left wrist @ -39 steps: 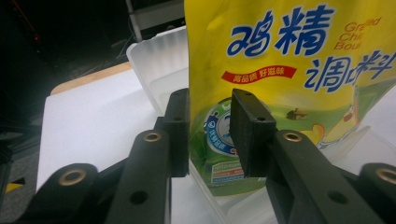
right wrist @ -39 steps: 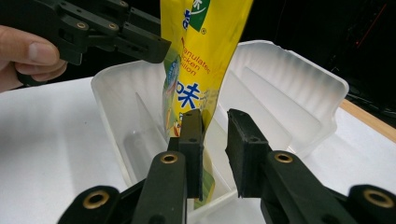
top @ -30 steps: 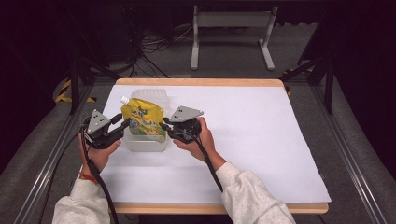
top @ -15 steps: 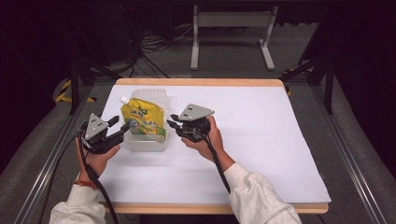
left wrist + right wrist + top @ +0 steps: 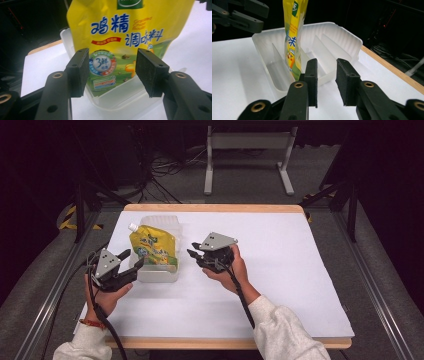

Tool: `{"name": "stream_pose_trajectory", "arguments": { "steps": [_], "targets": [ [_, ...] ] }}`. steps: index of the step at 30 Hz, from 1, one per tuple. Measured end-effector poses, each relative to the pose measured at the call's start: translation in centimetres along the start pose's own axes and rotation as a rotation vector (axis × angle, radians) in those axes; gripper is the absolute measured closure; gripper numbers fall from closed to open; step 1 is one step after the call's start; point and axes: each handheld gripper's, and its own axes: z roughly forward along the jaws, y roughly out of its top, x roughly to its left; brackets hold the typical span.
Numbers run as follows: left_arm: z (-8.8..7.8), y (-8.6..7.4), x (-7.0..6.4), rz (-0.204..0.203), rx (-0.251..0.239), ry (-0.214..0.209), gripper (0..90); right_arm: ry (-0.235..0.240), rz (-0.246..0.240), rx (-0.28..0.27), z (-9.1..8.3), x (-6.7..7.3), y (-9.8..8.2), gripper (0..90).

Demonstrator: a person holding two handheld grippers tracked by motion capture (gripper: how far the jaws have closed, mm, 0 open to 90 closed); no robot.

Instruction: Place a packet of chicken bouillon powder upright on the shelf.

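Both tongs have just let go and backed off: the left tongs (image 5: 131, 261) and right tongs (image 5: 193, 251) have been opening, now apart with nothing between them. The yellow pouch (image 5: 154, 249) stands by itself in the slotted plastic tray (image 5: 159, 276) on the tabletop (image 5: 300, 270), so it looks placed. Can't see which slot its bottom sits in.
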Motion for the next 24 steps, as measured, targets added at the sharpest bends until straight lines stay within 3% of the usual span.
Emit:
{"name": "stream_pose_trajectory", "arguments": {
  "steps": [8,24],
  "targets": [
    [0.0,-0.1,-1.5,0.018,0.011,-0.01,36.3,-0.013,-0.034,0.033,-0.7,0.0,-0.5,68.3],
    [-0.3,0.0,-3.9,0.054,0.009,-0.058,28.8,-0.039,-0.091,0.107,-3.1,-0.4,-1.9,61.0]
  ]
}}
